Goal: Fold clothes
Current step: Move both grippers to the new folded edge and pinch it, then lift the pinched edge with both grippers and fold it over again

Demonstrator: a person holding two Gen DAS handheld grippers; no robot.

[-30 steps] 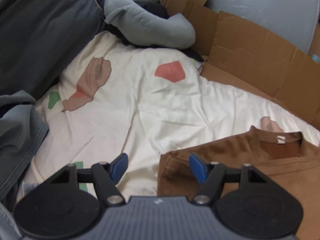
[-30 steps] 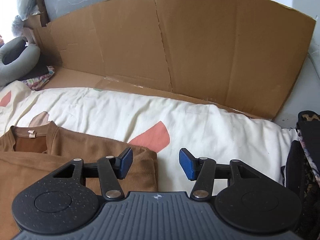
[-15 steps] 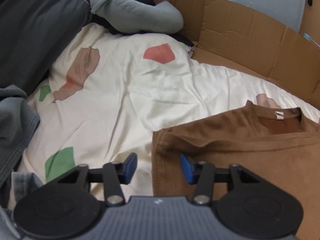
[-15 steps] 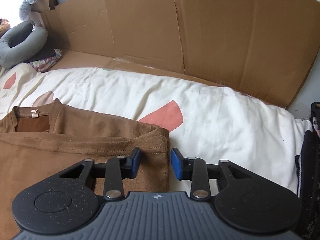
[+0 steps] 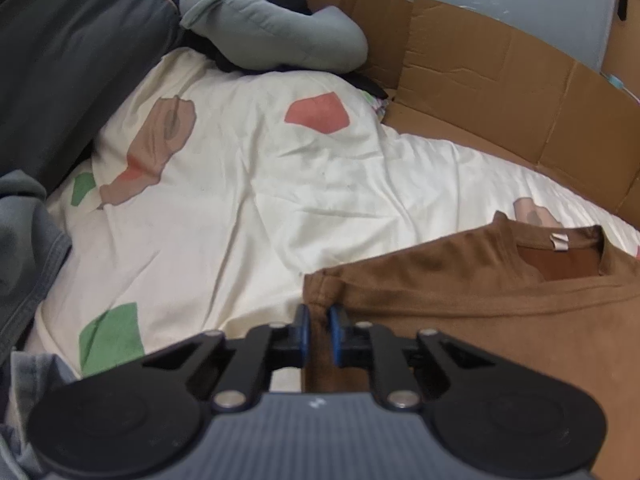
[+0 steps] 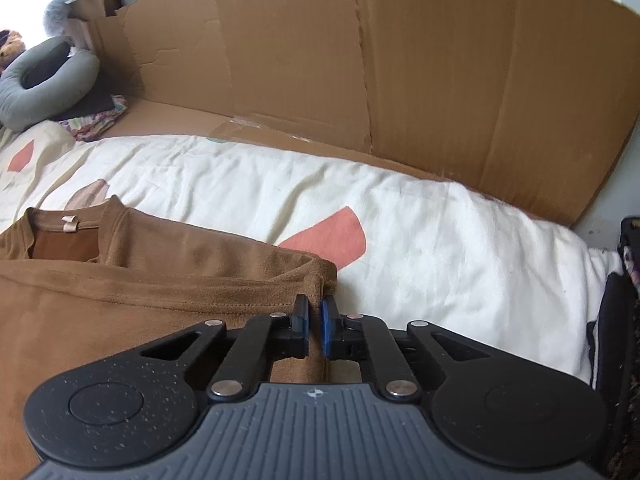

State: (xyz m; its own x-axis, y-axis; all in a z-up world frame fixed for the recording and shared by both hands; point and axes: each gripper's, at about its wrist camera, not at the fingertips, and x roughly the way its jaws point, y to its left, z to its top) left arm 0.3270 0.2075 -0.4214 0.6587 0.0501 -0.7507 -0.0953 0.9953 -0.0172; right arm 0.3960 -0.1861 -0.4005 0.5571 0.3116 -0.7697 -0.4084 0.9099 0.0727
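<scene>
A brown shirt [image 5: 480,304] lies flat on a cream bedcover [image 5: 256,200] with coloured patches; its neck opening and white label face away from me. My left gripper [image 5: 318,330] is shut on the shirt's left edge, a fold of brown cloth pinched between the blue pads. In the right wrist view the same brown shirt [image 6: 140,280] spreads to the left, and my right gripper [image 6: 315,326] is shut on its right edge near the corner. The cloth under both gripper bodies is hidden.
Tall cardboard sheets [image 6: 360,72] wall off the far side of the bed. A grey curved pillow [image 5: 272,32] lies at the far left, with dark grey fabric [image 5: 60,60] beside it. Dark patterned cloth [image 6: 624,320] sits at the right edge.
Both grippers went from wide open to shut, closing on opposite side edges of the brown shirt. Both also moved slightly forward and inward over the shirt's corners.
</scene>
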